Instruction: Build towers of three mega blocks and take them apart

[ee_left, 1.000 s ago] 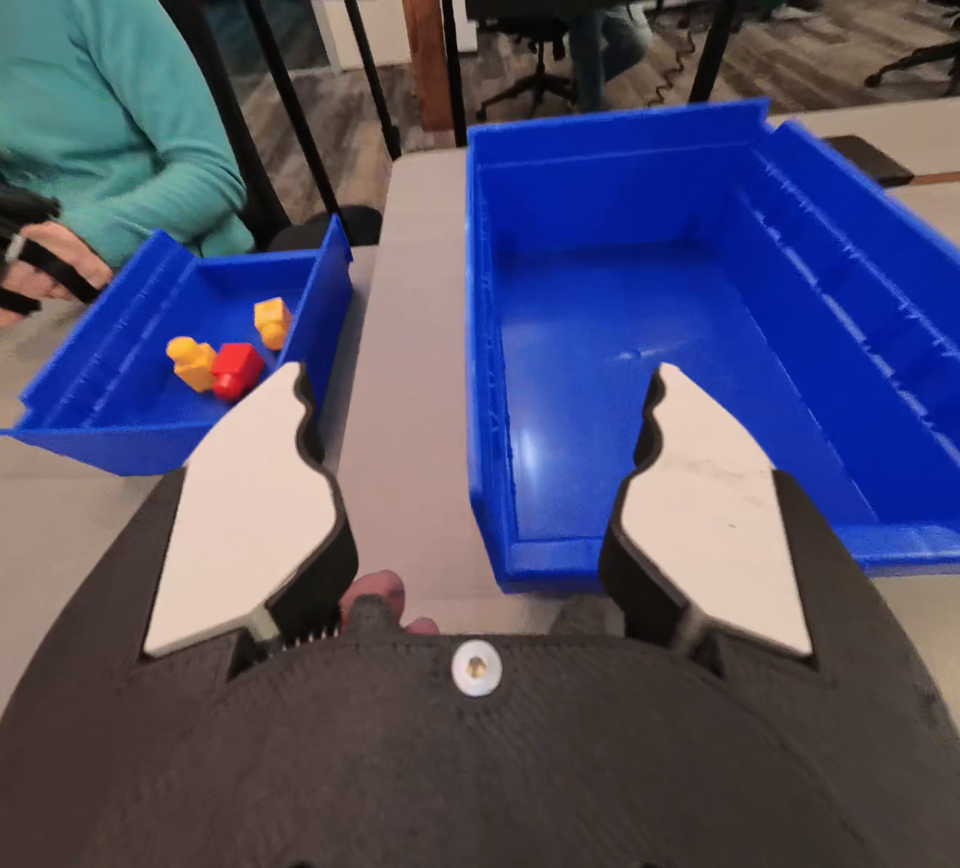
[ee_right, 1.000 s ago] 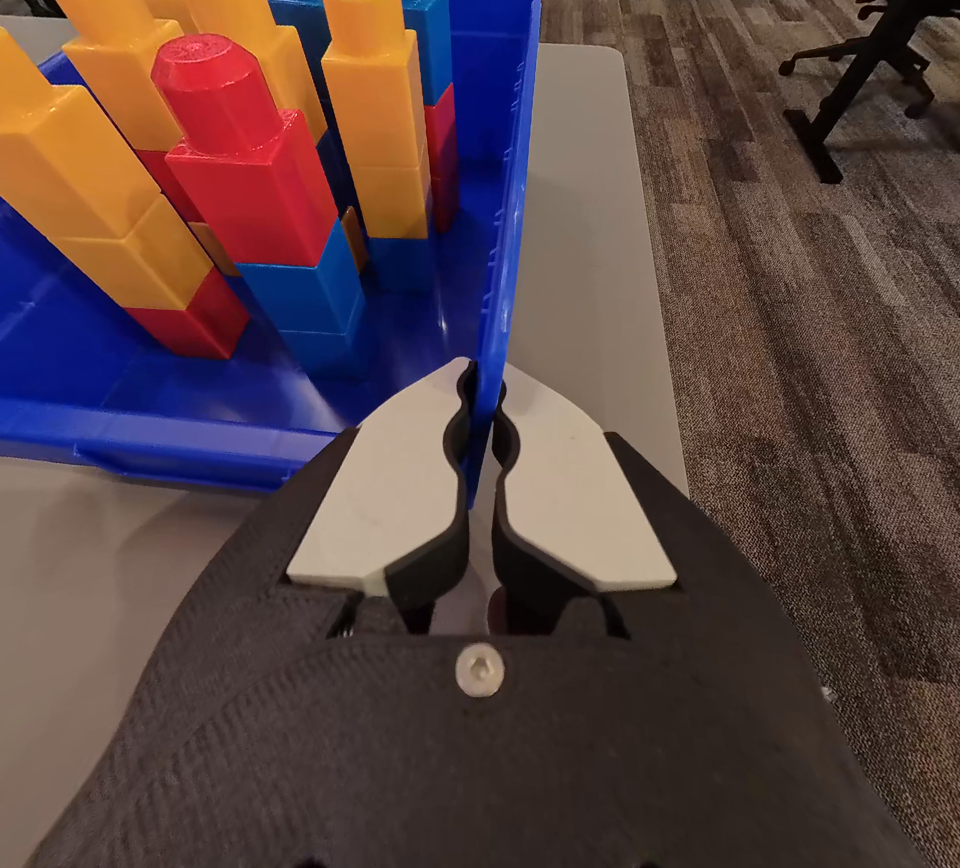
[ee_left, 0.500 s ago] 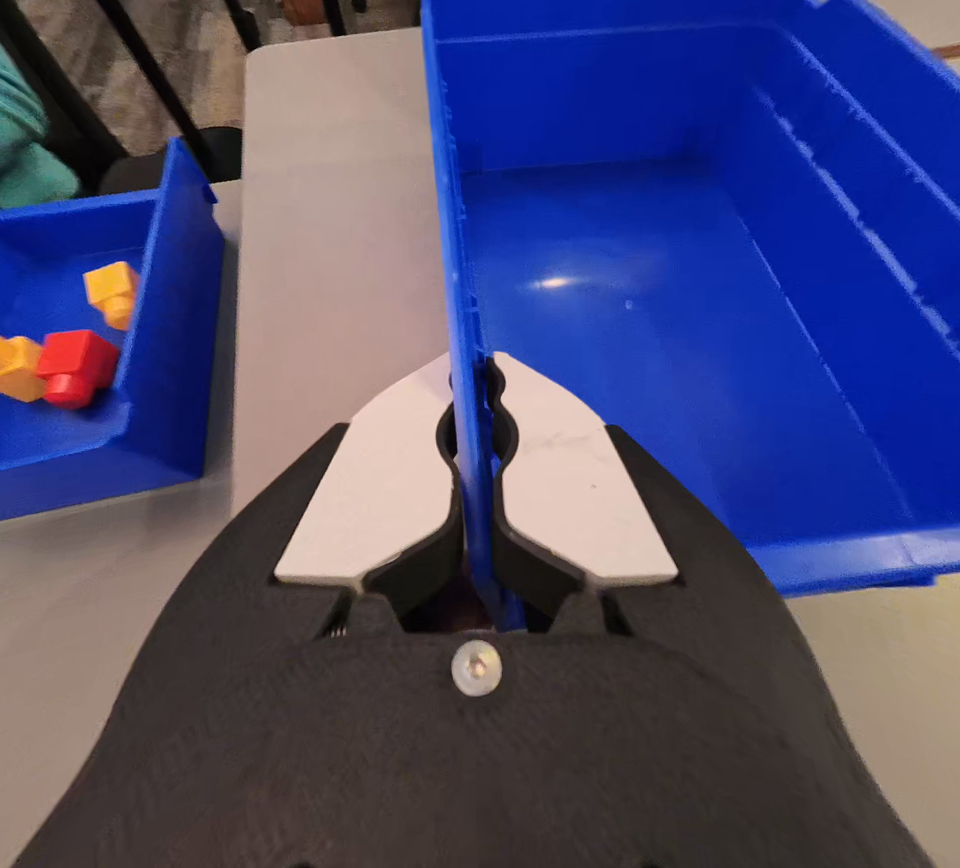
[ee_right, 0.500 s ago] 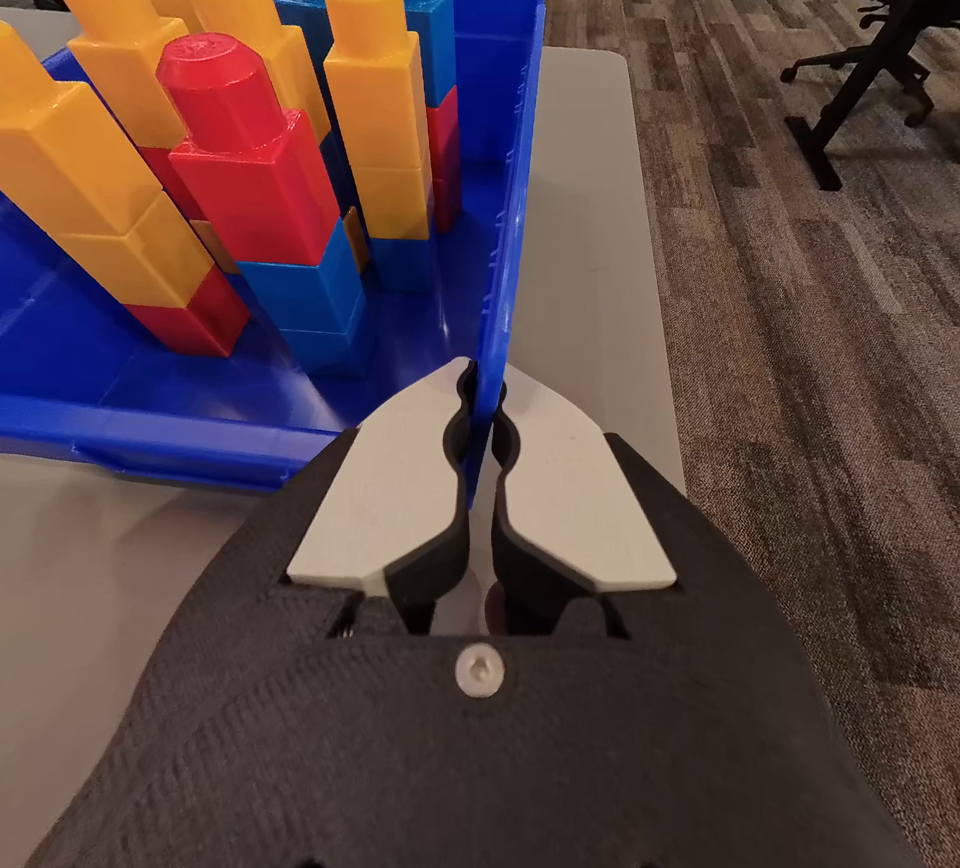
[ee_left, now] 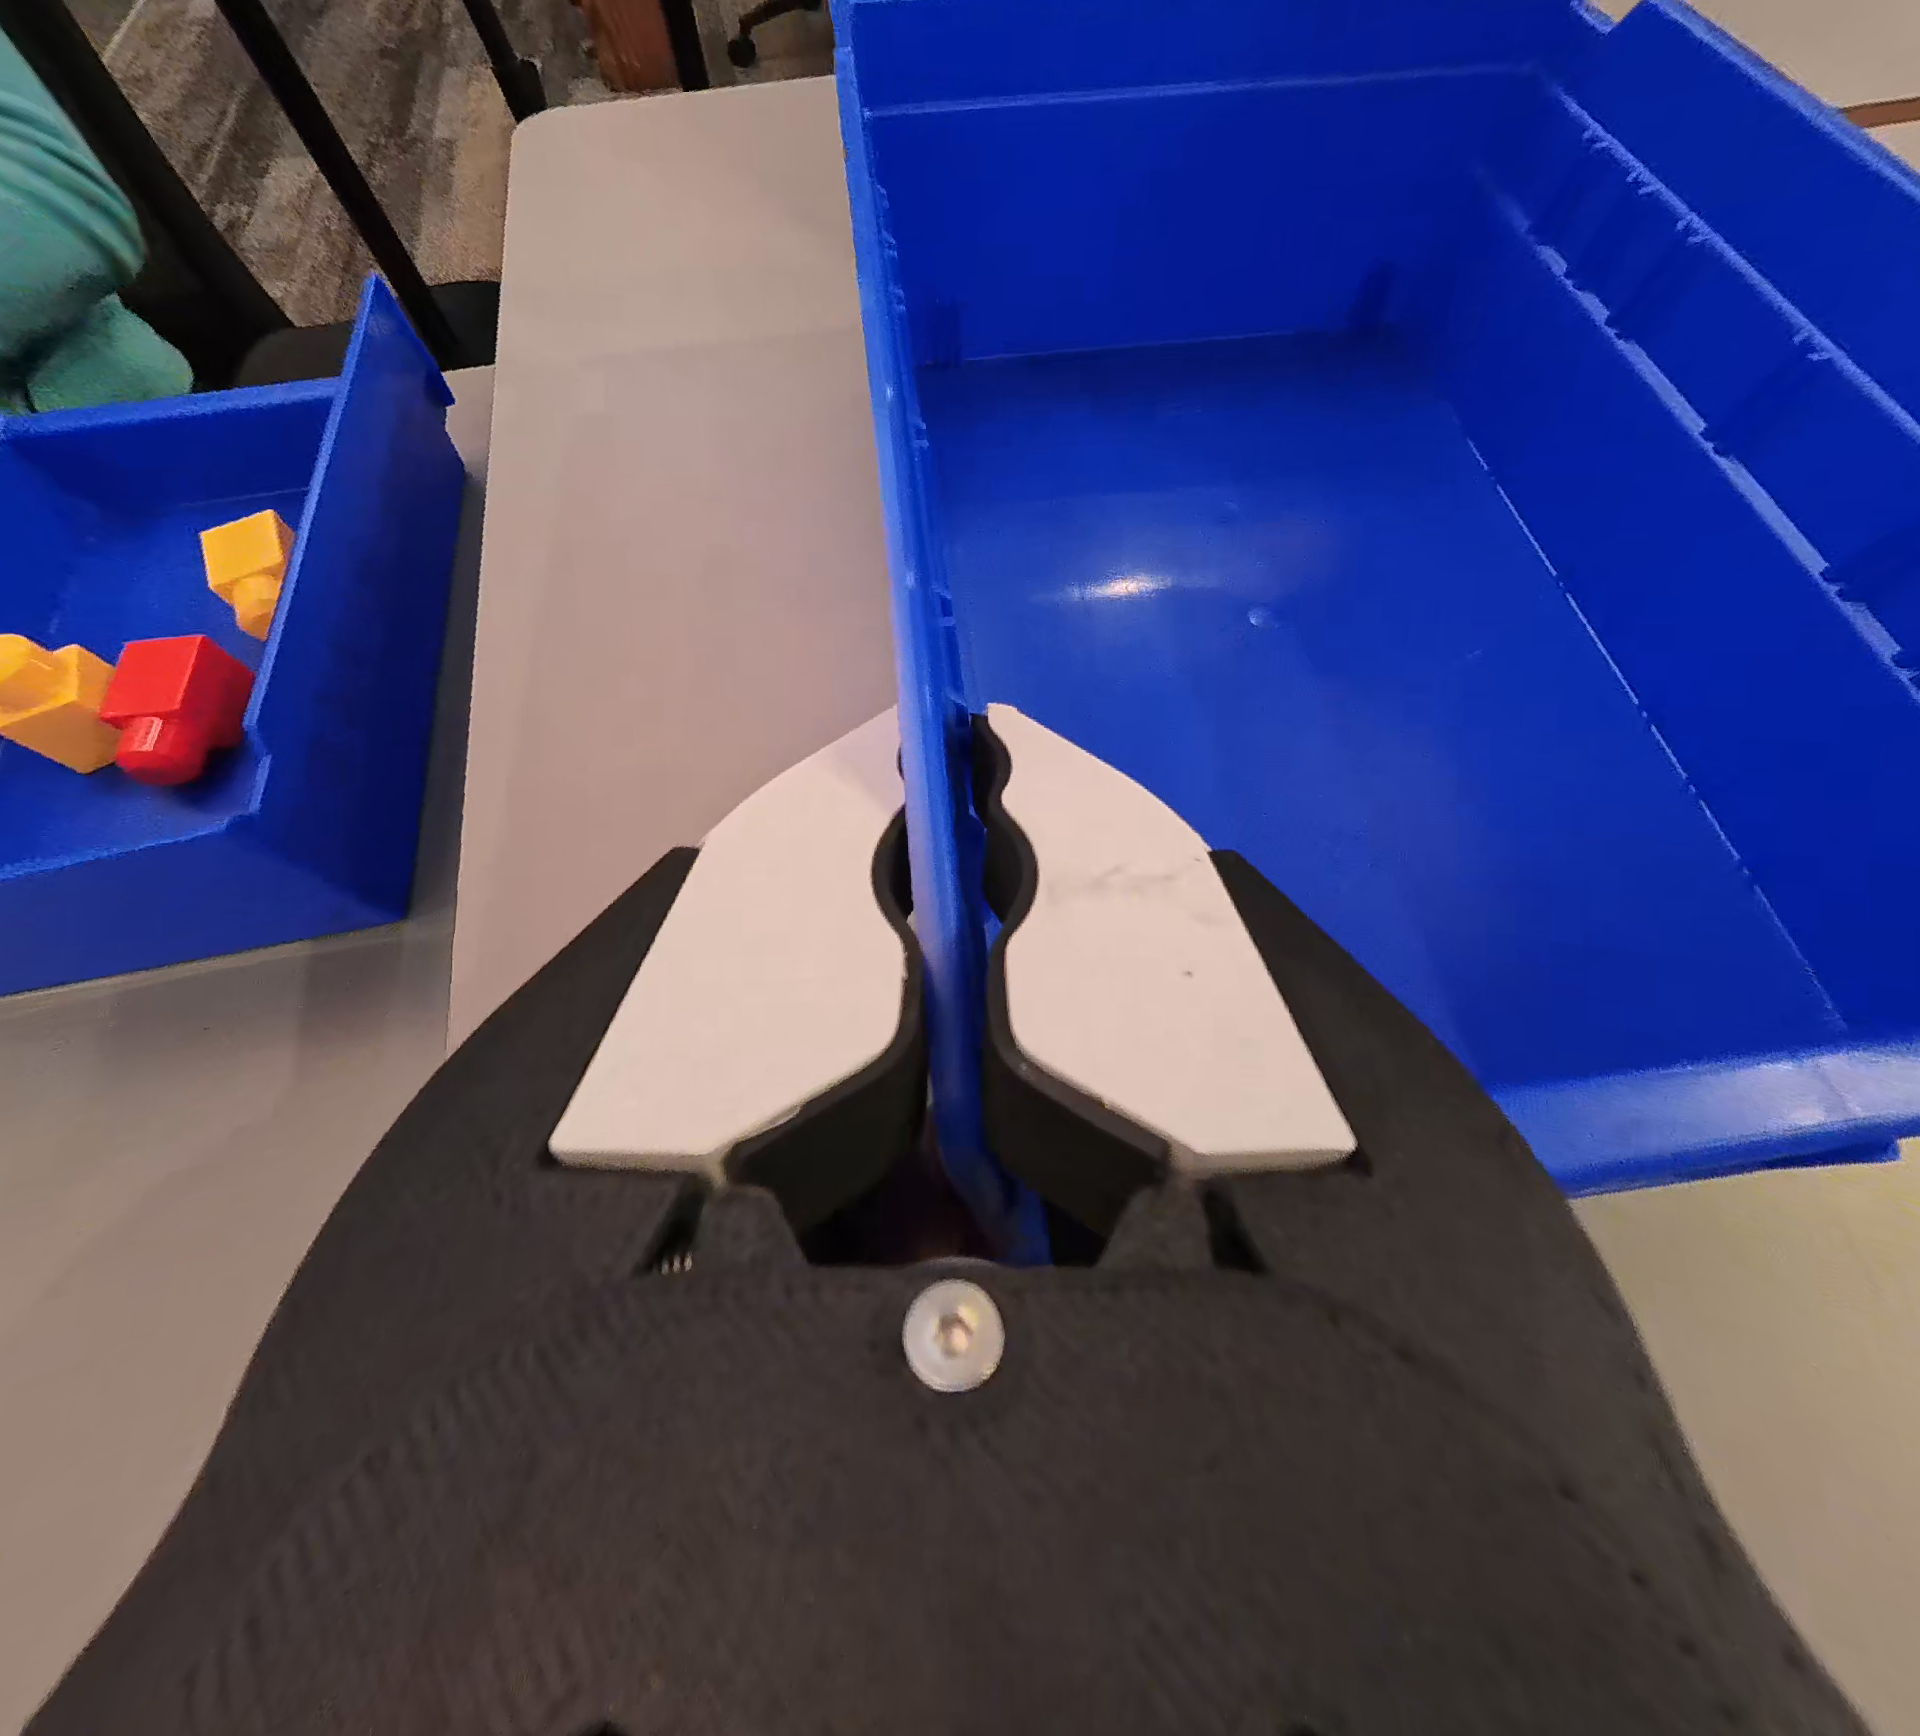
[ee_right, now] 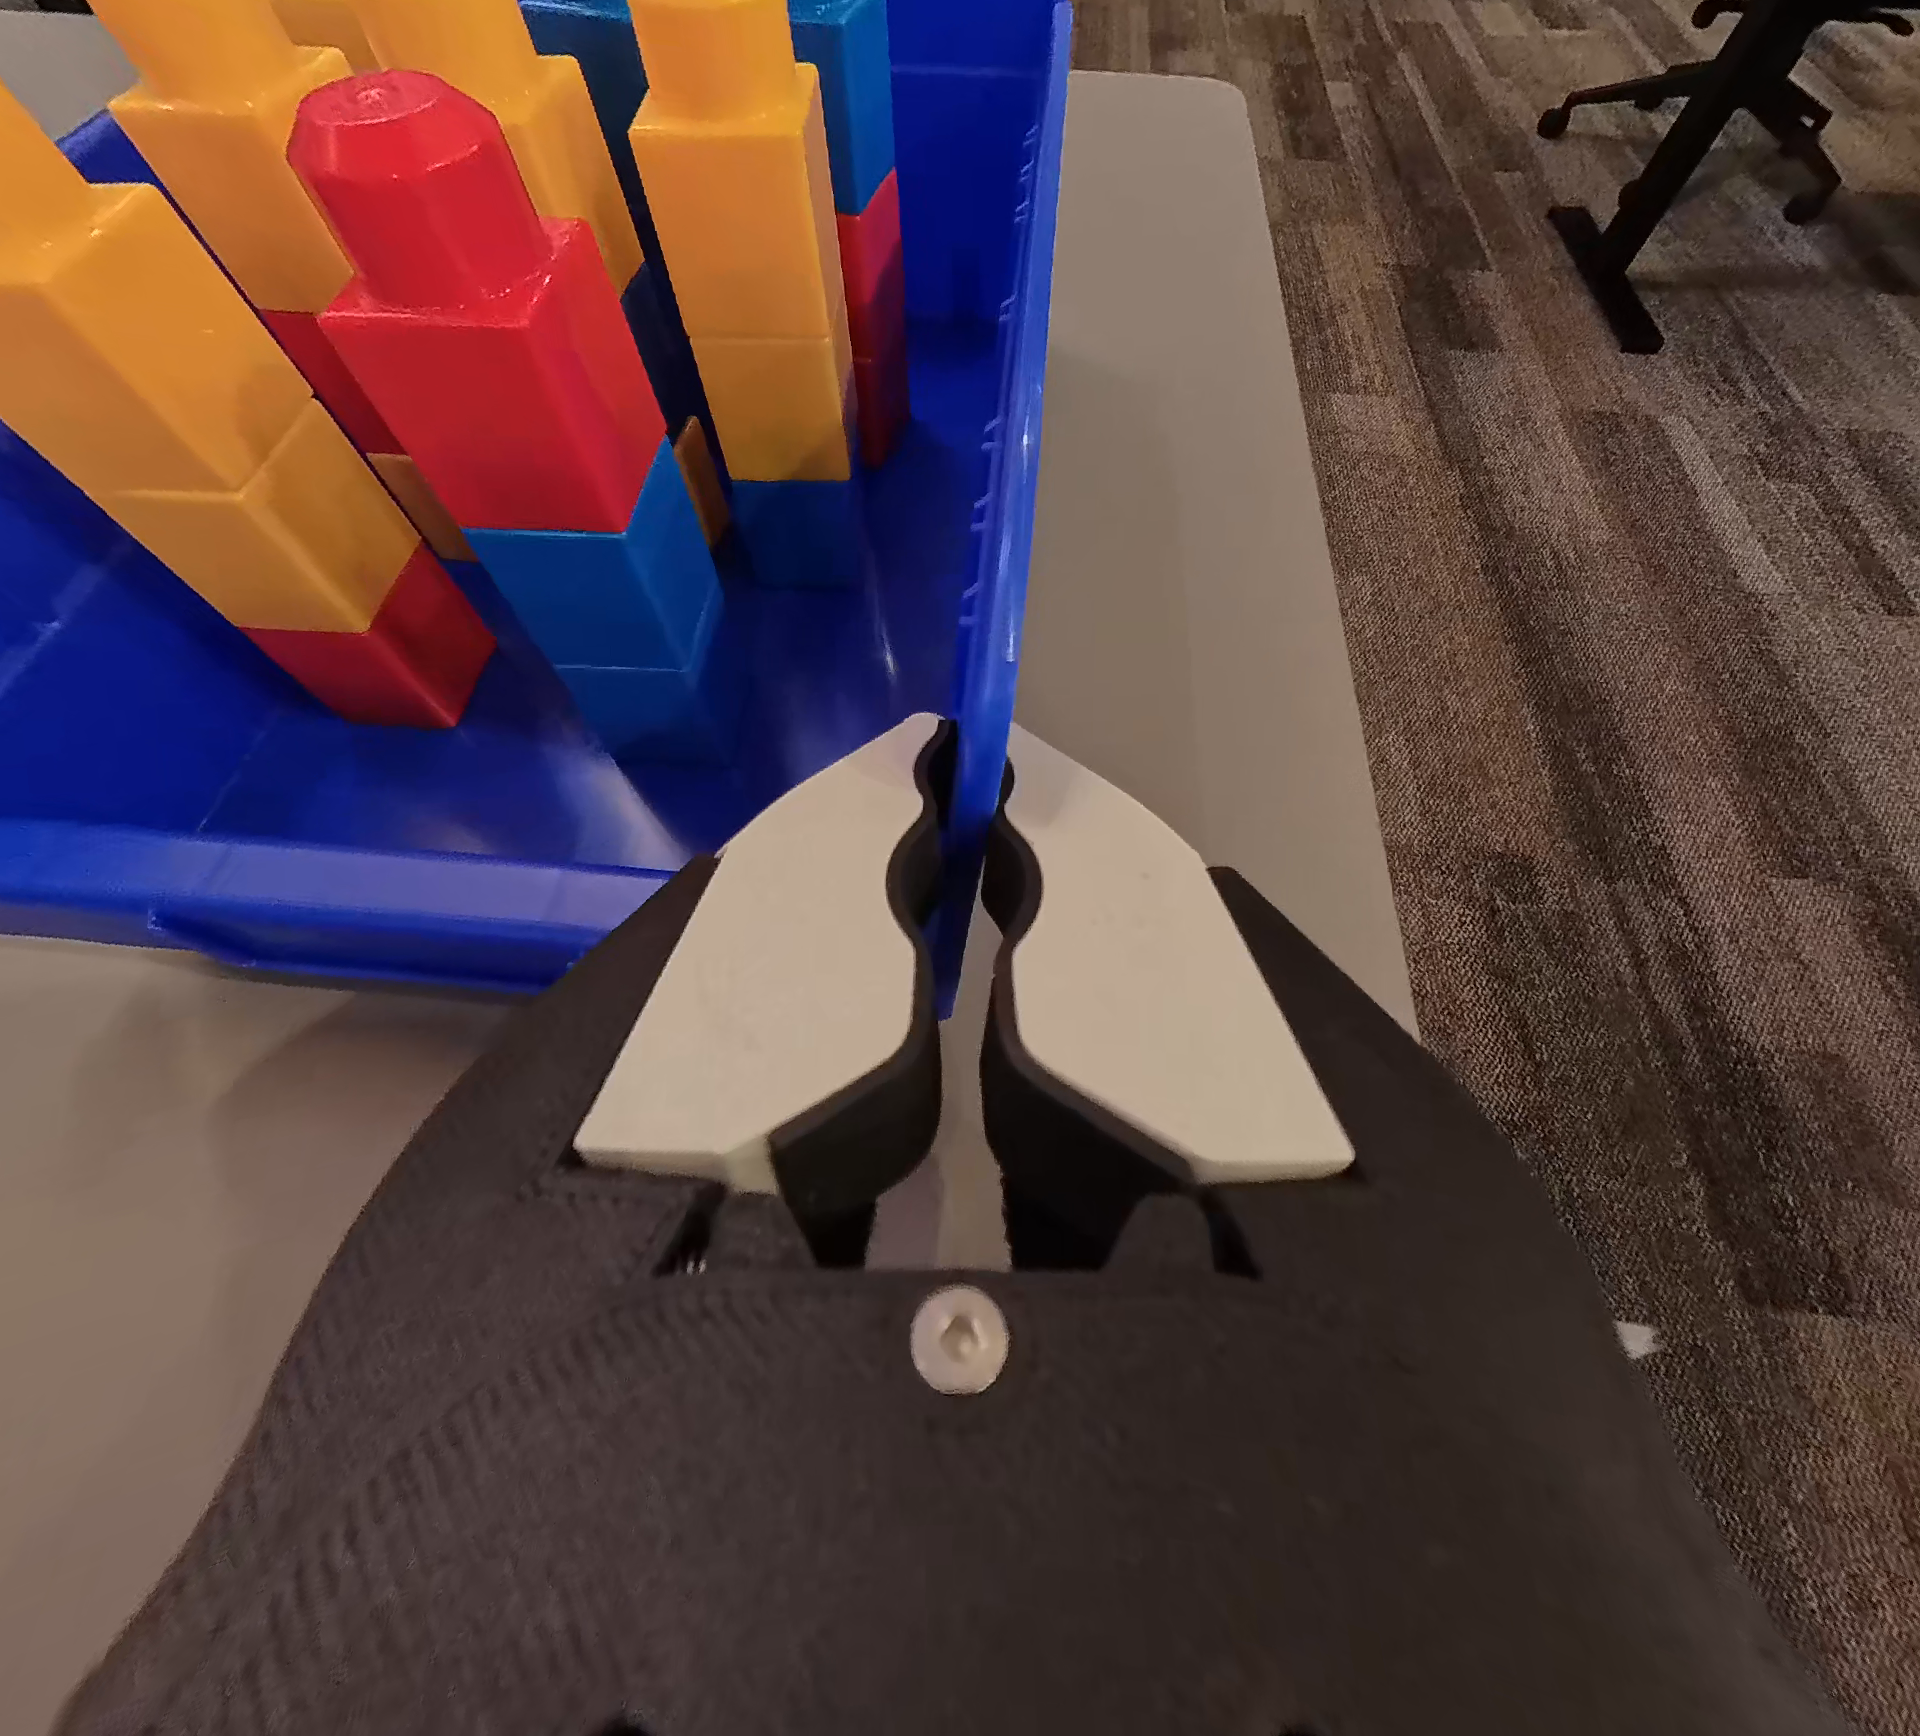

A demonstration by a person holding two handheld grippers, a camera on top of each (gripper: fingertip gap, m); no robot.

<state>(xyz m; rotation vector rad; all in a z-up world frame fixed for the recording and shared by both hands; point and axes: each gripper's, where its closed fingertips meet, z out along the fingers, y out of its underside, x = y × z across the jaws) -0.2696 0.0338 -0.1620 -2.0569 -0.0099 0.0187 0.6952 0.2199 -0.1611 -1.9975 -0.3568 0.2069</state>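
On the left we see a small bin [ee_left: 343, 606] on the grey table [ee_left: 665, 439], with two yellow blocks [ee_left: 244, 554] and a red block [ee_left: 171, 699] lying loose inside. Beside it stands a large bin [ee_left: 1351, 647]; our left gripper [ee_left: 940, 730] is clamped narrow on its left wall, one finger outside, one inside, pads pressing the plastic. In the right wrist view, another bin [ee_right: 1023, 336] holds the towers [ee_right: 488, 398], upright stacks of yellow, red and blue blocks, crowded together. Our right gripper [ee_right: 971, 736] pinches that bin's right wall near the front corner, pads tight against it. Farther right lie table edge and carpet [ee_right: 1610, 647].
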